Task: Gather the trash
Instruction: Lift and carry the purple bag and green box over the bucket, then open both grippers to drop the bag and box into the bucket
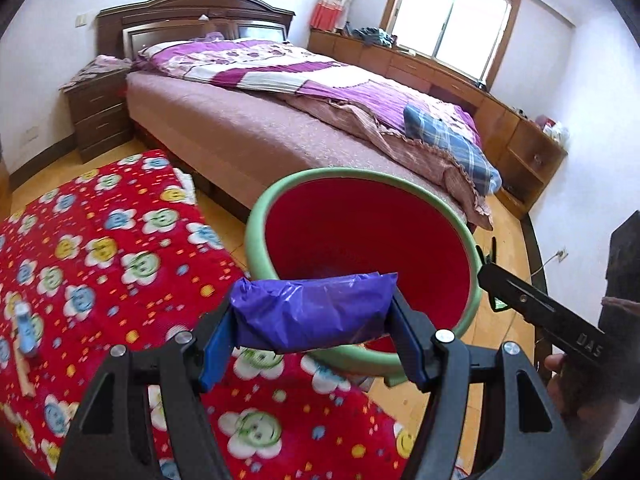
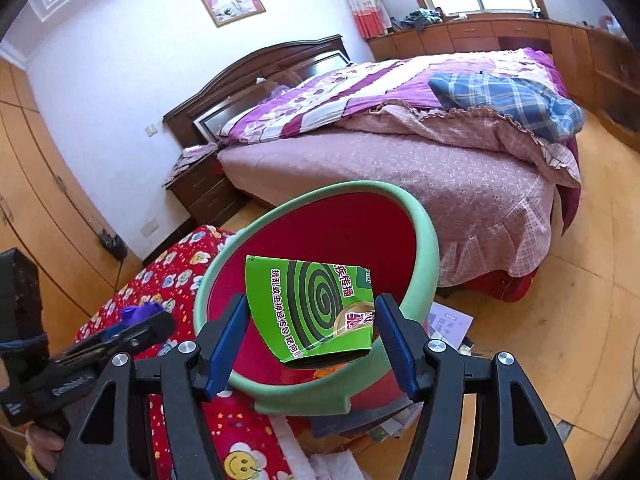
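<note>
**Two pieces of trash held at the bin mouth, release pending**

Left wrist view. Left gripper [image 1: 314,330], lower centre: jaws set fairly wide, blue pads pressed on either end of a crumpled purple plastic bag [image 1: 312,312], which spans the gap. The bag hangs at the near rim of the waste bin [image 1: 260,216], a green-rimmed tub with a red interior, centre frame. The bin appears empty as far as its inside shows. It stands beside a red floral blanket [image 1: 104,248], lower left. Small blue item at far left of the blanket, too blurred to name. Bed [image 1: 248,128] behind. The right gripper's arm enters at right edge.

Right wrist view. Right gripper [image 2: 312,336], lower centre: jaws part open, clamped on a green mosquito-coil box [image 2: 312,308], flattened, held over the bin's [image 2: 424,240] opening. Loose papers [image 2: 448,324] lie on the floor, right of the bin.

Step in hand, by judgement: carry-to-bin, nearly finished. Next move calls for bringing the bag fully past the rim, then spreading each set of jaws to drop both items inside.
</note>
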`<control>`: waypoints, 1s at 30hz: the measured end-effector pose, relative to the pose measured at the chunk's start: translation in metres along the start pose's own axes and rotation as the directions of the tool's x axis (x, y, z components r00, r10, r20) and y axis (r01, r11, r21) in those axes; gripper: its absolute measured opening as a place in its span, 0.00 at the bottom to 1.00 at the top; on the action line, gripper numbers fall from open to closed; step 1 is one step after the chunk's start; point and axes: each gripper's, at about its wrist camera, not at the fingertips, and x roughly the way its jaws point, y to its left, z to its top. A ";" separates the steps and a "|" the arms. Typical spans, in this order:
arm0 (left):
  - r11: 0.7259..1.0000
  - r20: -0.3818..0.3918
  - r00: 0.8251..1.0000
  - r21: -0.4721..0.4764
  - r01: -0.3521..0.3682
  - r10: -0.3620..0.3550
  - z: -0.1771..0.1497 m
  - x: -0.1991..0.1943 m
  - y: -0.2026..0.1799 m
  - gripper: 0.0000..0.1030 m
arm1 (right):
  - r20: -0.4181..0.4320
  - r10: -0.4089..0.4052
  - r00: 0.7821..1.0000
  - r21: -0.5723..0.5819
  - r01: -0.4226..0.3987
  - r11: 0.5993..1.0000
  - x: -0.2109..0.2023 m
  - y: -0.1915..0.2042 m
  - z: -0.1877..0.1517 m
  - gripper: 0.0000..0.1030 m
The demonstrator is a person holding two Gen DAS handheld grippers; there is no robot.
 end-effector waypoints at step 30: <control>1.000 0.014 1.000 -0.028 0.011 -0.010 -0.001 0.015 0.007 0.78 | -0.020 -0.002 1.000 -0.004 0.002 1.000 0.021 -0.006 0.013 0.64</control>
